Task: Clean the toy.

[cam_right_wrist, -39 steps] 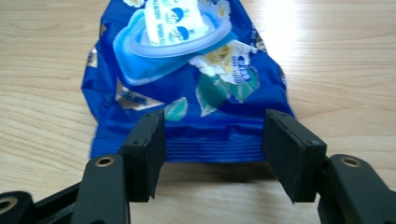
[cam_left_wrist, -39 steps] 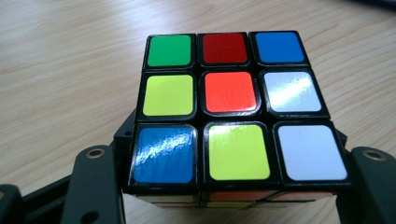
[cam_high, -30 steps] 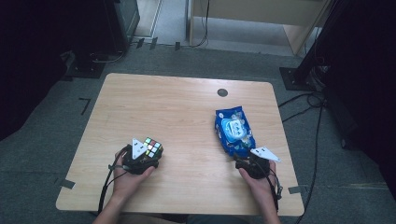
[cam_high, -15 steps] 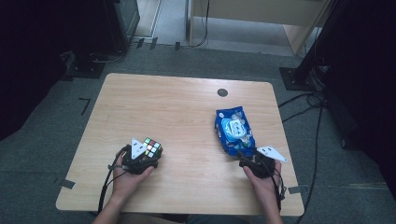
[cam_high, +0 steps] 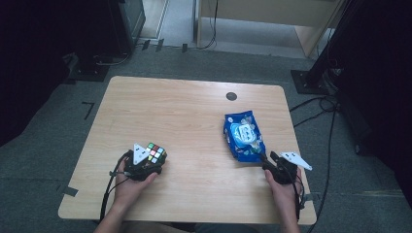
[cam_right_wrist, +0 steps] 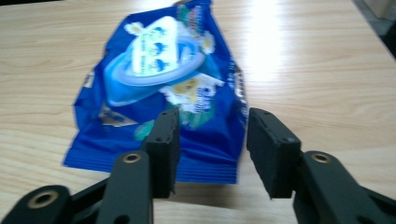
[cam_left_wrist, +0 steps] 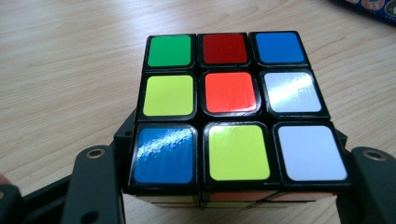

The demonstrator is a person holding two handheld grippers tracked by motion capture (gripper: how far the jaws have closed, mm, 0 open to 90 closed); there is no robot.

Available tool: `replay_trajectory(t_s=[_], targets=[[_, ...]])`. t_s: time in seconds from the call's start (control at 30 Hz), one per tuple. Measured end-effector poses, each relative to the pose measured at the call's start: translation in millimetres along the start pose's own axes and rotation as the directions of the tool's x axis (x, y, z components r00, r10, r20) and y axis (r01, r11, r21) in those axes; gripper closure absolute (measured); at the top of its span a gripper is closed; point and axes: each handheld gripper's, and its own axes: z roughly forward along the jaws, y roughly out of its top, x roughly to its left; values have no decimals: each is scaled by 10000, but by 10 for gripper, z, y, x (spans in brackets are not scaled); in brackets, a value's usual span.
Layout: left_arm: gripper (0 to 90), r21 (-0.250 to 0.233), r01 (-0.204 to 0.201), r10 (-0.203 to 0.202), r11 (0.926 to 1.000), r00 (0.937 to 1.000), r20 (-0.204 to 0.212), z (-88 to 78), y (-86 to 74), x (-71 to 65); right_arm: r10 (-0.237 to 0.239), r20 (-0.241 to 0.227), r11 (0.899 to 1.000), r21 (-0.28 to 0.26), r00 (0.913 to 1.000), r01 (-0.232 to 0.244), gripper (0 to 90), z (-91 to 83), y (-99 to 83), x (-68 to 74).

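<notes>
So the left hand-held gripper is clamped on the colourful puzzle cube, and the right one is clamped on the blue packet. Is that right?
Not quite. The left hand-held gripper is clamped on the puzzle cube, but the right hand-held gripper is not clamped on the blue packet: the right gripper view shows its jaws apart, just short of the packet's near edge.

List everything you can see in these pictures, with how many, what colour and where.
puzzle cube: one, black with mixed coloured stickers, near left part of the table, clamped in the left gripper.
wipes pack: one, blue with a pale label, lying flat on the right half, just ahead of the right gripper.
table: one, light wood, centre.
round cap: one, dark, set in the tabletop near the far edge.
cables: several, black, on the grey floor at right.
left gripper: one, black, shut on the cube.
right gripper: one, black, fingers apart, having just been closing, nothing gripped.
</notes>
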Motion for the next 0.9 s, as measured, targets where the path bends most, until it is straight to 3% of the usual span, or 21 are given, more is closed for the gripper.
replay_trajectory(t_s=[0.2,0.33,0.6,0.9], targets=[[338,-325,48,-56,9995,9996,-259,-56,18,10,150,425,9996,238,9990,-161,635,17,-12,-48],[337,-421,75,-81,9991,9999,-141,-77,23,27,66,279,9983,572,9996,-82,648,71,-51,-17],[337,-484,65,-67,9988,10000,-35,-67,36,10,-27,-72,9974,713,10000,32,632,88,-82,68],[337,-531,2,6,9986,9999,147,-37,62,-28,-442,-550,9954,828,9975,487,621,98,-137,270]])
